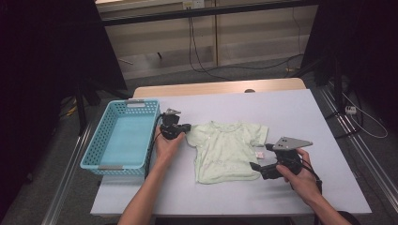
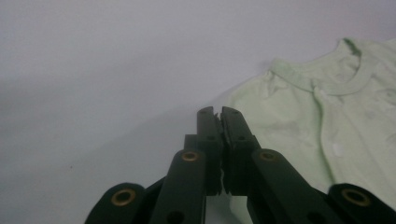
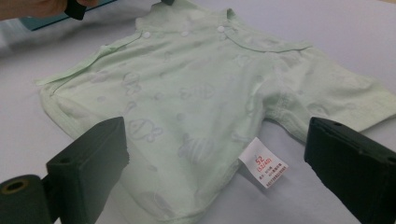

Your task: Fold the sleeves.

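Left gripper [image 1: 187,127] jaws together at shirt [image 1: 226,150] sleeve (fabric unclear); right gripper [image 1: 256,166] jaws apart; sleeve may slip.

One pale green short-sleeved baby shirt [image 1: 225,150] of soft printed cotton lay on the table. It had one white sewn-in care label with red print [image 3: 263,169], and three small white snap buttons showed near the neckline in the right gripper view. One light blue perforated plastic basket [image 1: 120,139], rectangular. One table with a pale lavender top [image 1: 305,112]. Two black hand-held grippers: one left gripper [image 1: 184,127], one right gripper [image 1: 257,167], two jaws each. Two hands, one per gripper. Two shirt sleeves were visible.
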Motion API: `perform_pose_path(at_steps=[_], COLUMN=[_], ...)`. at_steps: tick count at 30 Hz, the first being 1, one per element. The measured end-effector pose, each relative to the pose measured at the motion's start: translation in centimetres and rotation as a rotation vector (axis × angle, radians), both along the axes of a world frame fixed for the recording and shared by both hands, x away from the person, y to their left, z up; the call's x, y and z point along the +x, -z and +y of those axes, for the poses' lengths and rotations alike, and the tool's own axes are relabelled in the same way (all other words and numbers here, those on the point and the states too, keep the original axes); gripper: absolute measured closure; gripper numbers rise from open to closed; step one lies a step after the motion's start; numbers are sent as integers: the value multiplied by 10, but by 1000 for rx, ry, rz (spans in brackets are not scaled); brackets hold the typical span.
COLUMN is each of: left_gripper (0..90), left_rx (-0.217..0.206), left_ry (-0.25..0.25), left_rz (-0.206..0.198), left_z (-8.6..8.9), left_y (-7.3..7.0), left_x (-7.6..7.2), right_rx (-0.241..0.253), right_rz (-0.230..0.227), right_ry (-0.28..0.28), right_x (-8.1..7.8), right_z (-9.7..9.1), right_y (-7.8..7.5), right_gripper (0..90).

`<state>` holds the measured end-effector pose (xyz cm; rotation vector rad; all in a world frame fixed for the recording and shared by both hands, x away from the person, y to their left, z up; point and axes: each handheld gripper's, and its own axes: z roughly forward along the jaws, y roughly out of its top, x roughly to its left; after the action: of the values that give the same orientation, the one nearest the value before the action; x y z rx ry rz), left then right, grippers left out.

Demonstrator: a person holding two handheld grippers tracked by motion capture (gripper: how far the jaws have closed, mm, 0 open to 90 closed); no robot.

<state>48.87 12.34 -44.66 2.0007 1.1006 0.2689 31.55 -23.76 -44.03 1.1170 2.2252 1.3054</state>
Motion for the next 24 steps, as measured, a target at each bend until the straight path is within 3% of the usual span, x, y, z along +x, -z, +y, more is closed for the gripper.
perform_pose_path(at_steps=[10,19,24], left_gripper=[871,871,871], left_rx=[-59,-89,-82], left_ry=[35,42,50], left_rz=[-21,-22,-15], left_z=[-10,-17,-23], left_y=[-12,-16,-17], left_x=[-10,-13,-13], right_rx=[4,5,5], right_rz=[-4,-8,-11], right_ry=[2,-3,-3], right_x=[-1,-1,-1], right_z=[-1,0,-1], right_y=[-1,-1,-2], right_gripper=[57,56,56])
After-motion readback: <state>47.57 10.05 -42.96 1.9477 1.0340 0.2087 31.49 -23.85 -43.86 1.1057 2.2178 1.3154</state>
